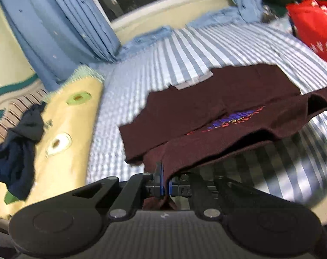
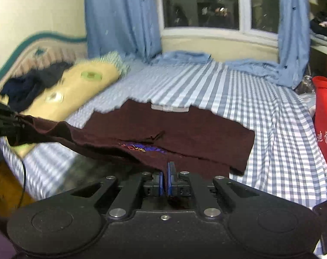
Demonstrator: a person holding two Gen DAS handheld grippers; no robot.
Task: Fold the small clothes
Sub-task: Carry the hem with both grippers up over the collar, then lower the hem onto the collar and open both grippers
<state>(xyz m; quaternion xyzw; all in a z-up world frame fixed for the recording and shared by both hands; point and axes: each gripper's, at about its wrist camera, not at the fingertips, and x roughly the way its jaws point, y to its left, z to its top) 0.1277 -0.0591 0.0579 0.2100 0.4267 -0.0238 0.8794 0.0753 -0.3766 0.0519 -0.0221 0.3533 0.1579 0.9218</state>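
A dark maroon T-shirt [image 1: 217, 108] with a purple and orange print lies on the striped bed, its near hem lifted off the sheet. My left gripper [image 1: 165, 179] is shut on the hem's left corner, cloth pinched between the blue pads. In the right wrist view the same T-shirt [image 2: 185, 133] stretches across the bed, and my right gripper [image 2: 166, 178] is shut on the hem's right part. The left gripper [image 2: 3, 125] shows at the left edge of that view, holding the raised corner. The collar end rests flat on the bed.
A blue-and-white striped sheet [image 2: 260, 112] covers the bed. A yellow pillow [image 1: 66, 125] with a dark navy garment [image 1: 16, 151] lies at the left. A red bag [image 2: 325, 118] stands at the right. Blue curtains [image 2: 120, 21] hang at the window behind.
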